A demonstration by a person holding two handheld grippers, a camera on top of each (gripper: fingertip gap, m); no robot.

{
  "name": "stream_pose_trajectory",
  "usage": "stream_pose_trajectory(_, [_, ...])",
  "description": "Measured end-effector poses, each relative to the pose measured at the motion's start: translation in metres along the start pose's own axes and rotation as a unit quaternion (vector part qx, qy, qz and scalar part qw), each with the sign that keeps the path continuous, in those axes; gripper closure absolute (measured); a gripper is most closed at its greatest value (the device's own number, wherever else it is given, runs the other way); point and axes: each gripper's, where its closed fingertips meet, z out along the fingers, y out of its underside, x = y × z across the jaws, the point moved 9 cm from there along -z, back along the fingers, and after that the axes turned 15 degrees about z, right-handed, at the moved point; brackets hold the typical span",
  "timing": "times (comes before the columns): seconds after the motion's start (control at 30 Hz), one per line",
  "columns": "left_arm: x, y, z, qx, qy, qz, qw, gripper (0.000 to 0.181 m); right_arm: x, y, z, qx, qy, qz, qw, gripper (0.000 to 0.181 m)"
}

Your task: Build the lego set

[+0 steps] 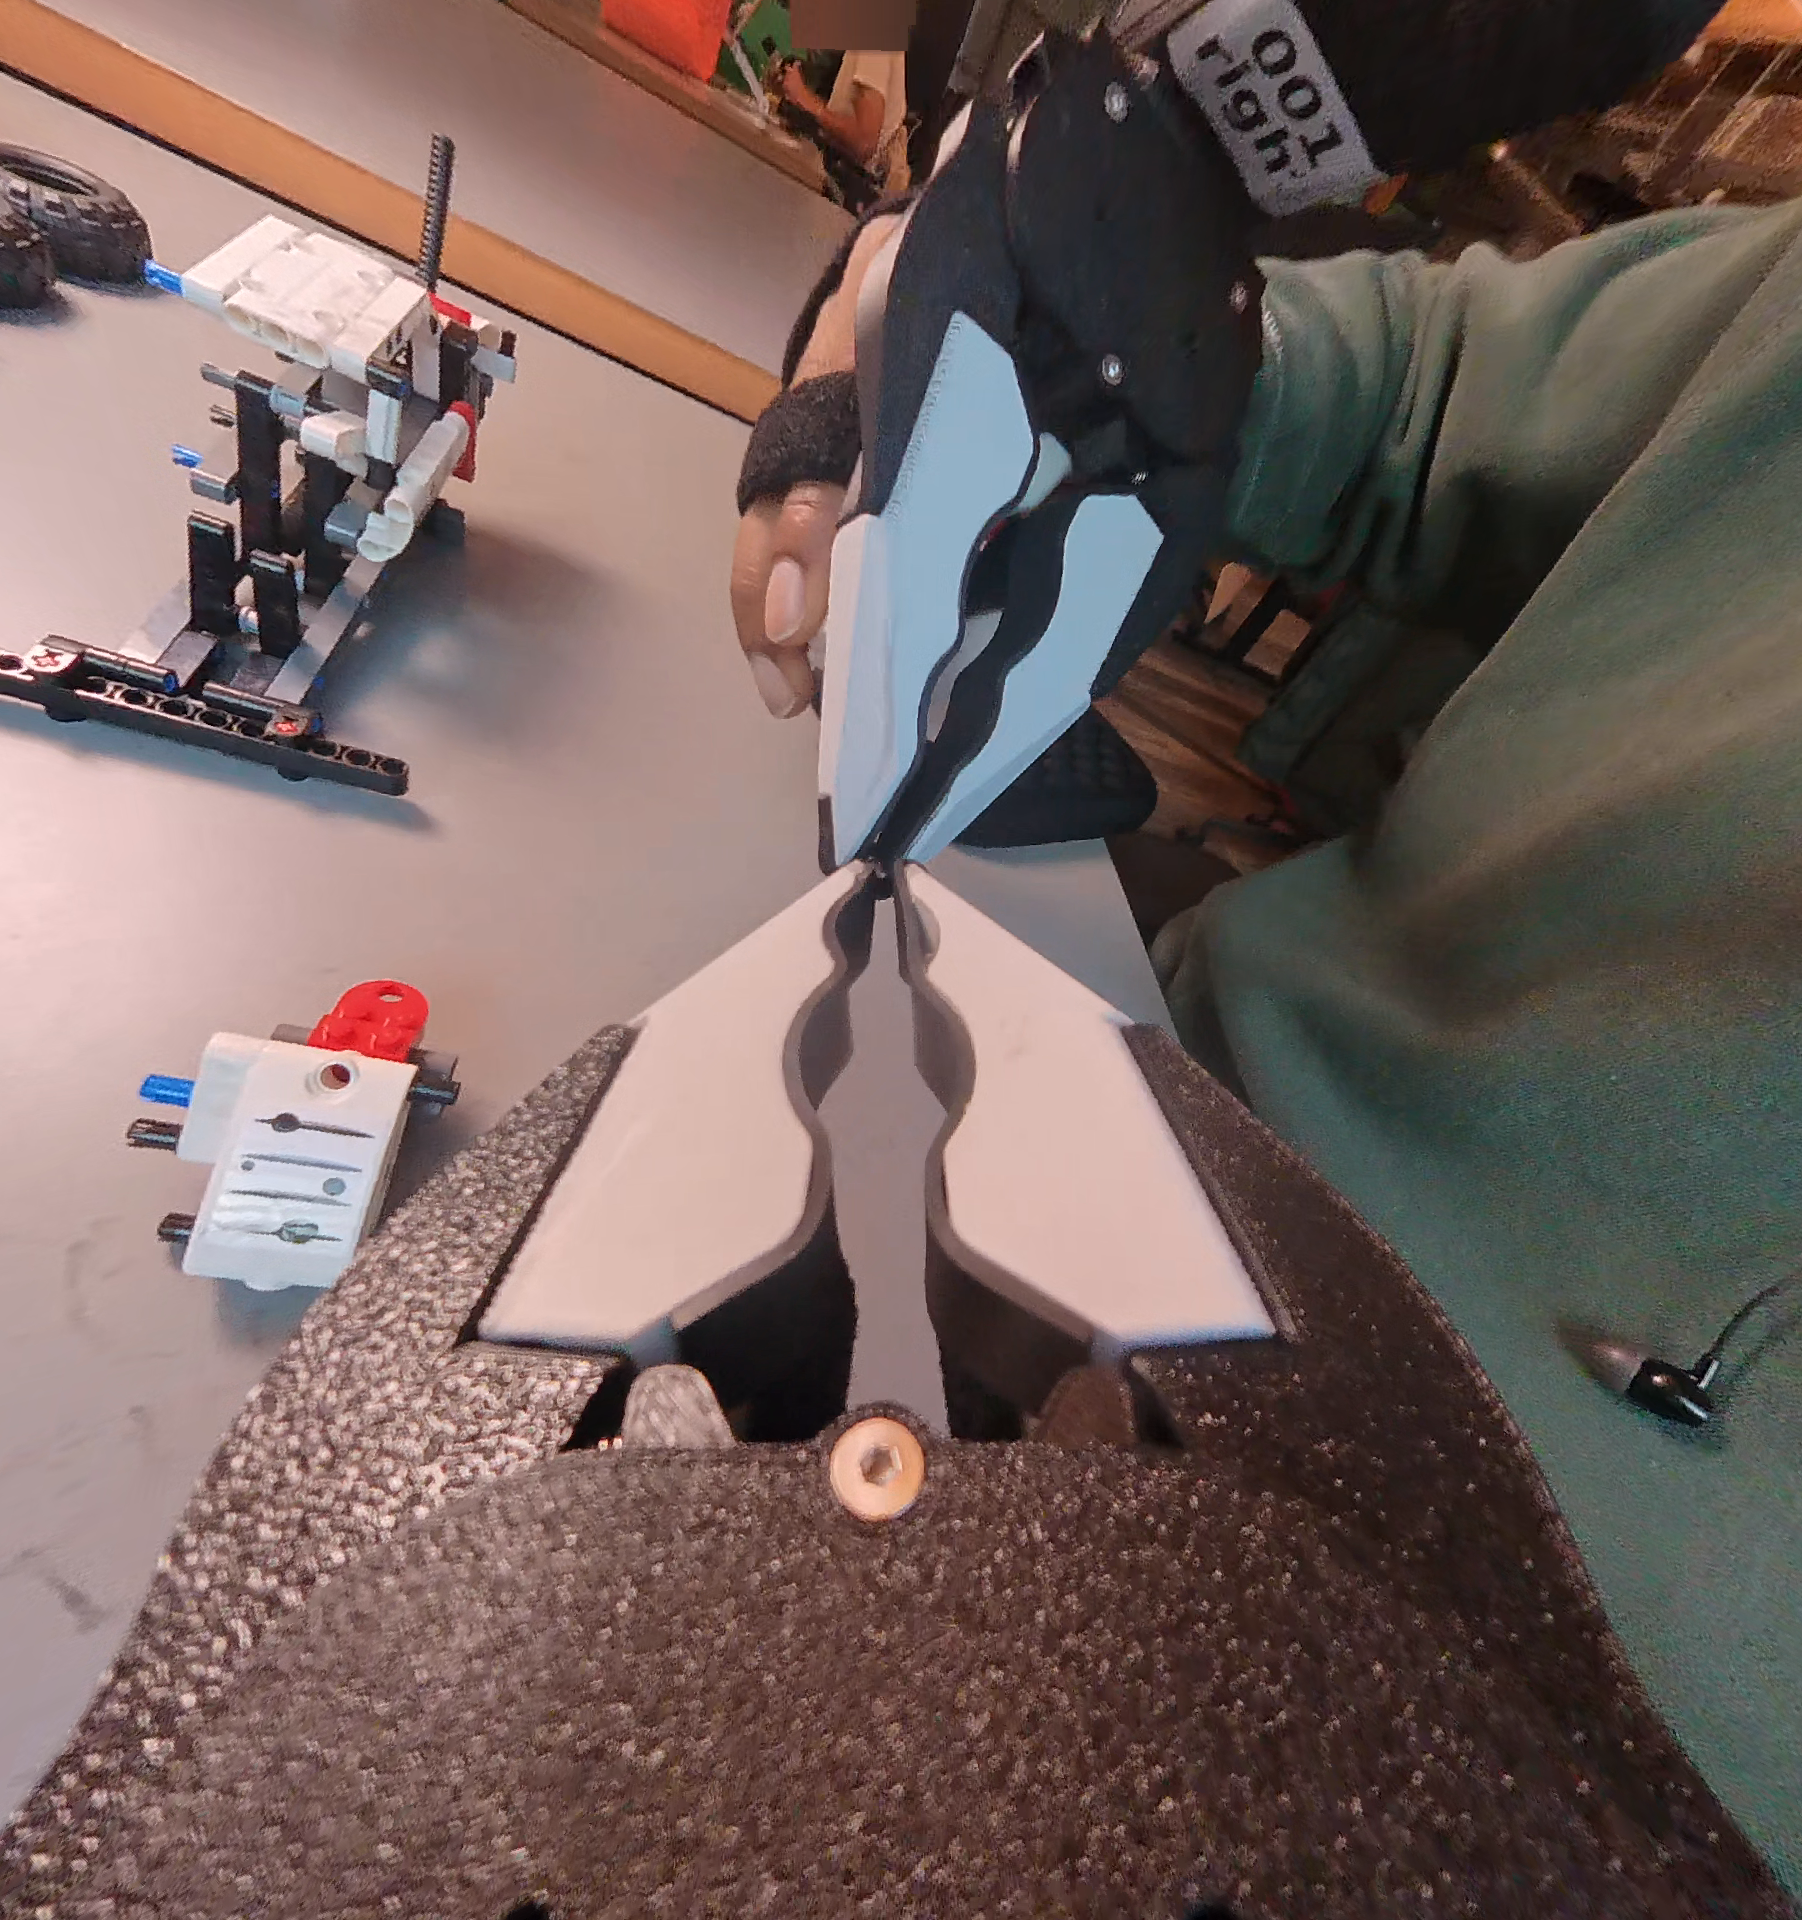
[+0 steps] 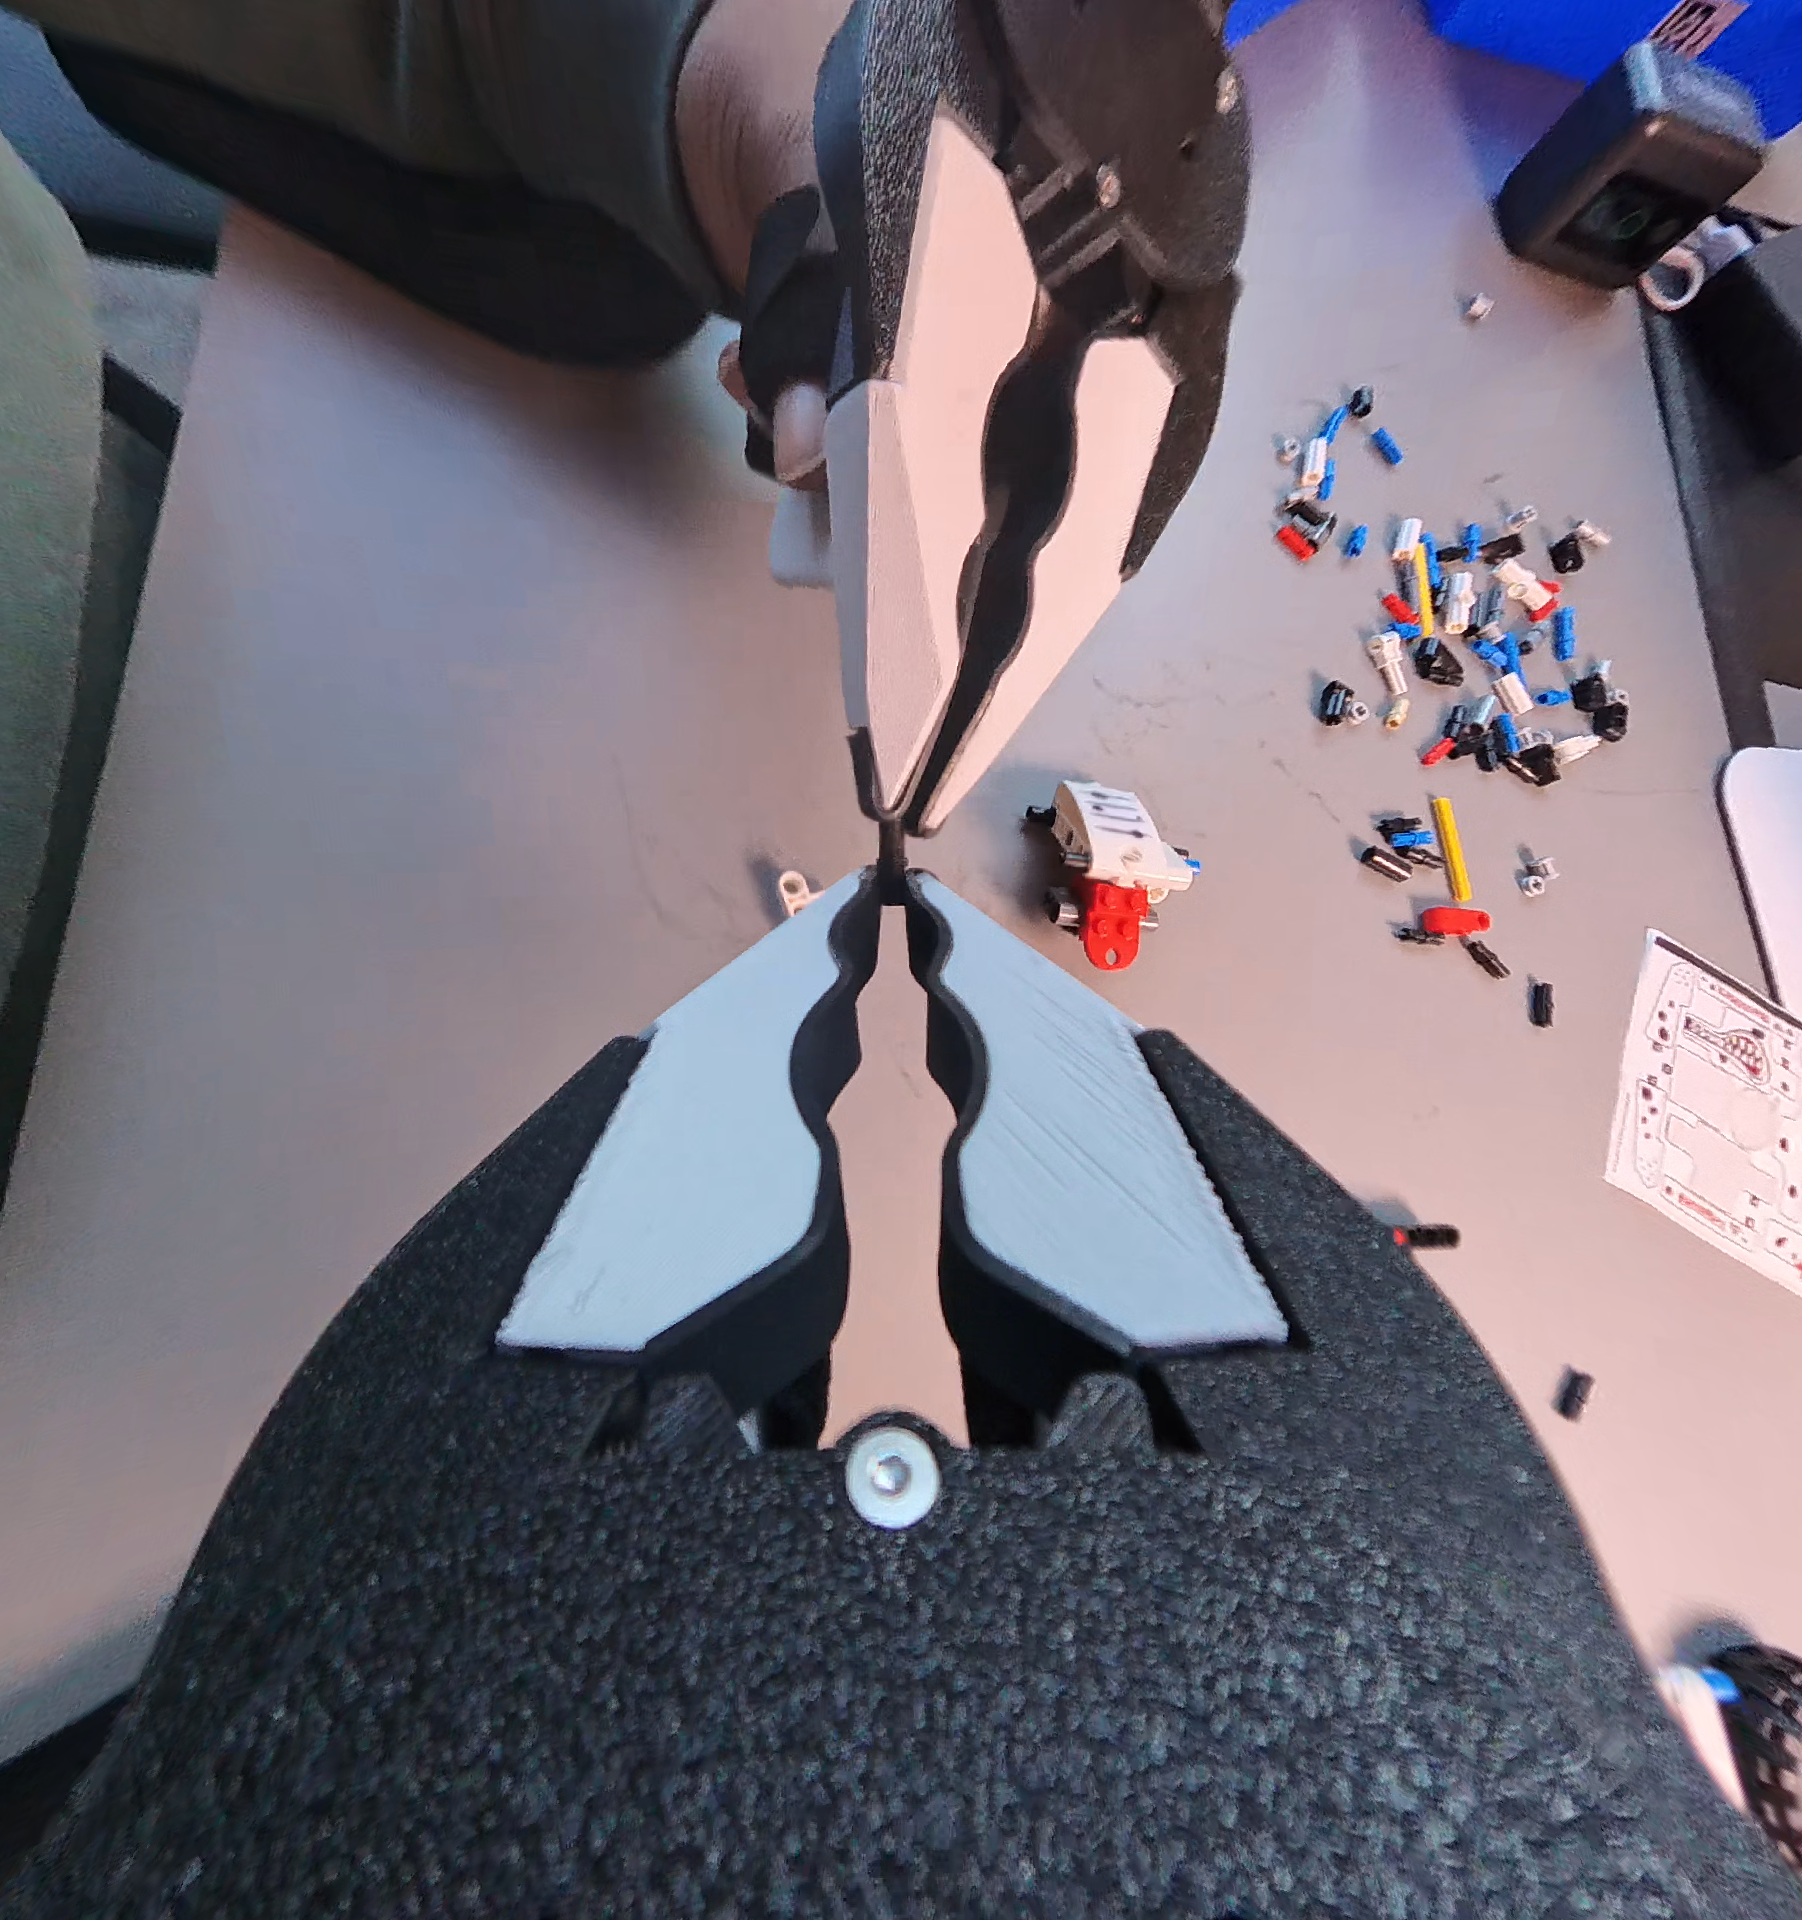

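Observation:
My left gripper (image 1: 881, 885) and right gripper (image 1: 874, 854) meet tip to tip above the grey table (image 1: 585, 582). A small black pin (image 2: 889, 850) sits between them, and both pairs of jaws are closed on its ends. In the right wrist view, my right gripper (image 2: 889, 889) is below and my left gripper (image 2: 892, 816) comes down from above. A part-built black and white Lego frame (image 1: 325, 436) stands at the far left. A white and red sub-assembly (image 1: 289, 1153) lies near my left gripper, and it also shows in the right wrist view (image 2: 1115, 868).
A pile of small loose pieces (image 2: 1468, 623) lies to the right, with a yellow axle (image 2: 1450, 847) and a sticker sheet (image 2: 1749, 1143). Black tyres (image 1: 3, 229) lie far left; one tyre (image 2: 1801, 1766) lies lower right. A small white piece (image 2: 795, 889) lies under the tips. A person's green sleeve (image 1: 1499, 727) fills the right.

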Motion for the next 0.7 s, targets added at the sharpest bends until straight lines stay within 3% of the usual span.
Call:
stream_pose_trajectory(0.3, [-0.003,-0.005,-0.010,0.072,0.022,-0.027,0.997,0.181,0.002,-0.004,-0.014,0.115,-0.010,0.051,0.992,0.177])
stream_pose_trajectory(0.53, [-0.005,-0.008,-0.012,0.097,0.029,-0.062,0.993,0.157,0.005,-0.005,-0.011,0.077,0.018,0.013,0.997,0.177])
stream_pose_trajectory(0.7, [-0.005,-0.006,-0.009,0.084,0.019,-0.054,0.995,0.177,0.007,-0.013,-0.011,0.089,0.022,0.005,0.996,0.177])
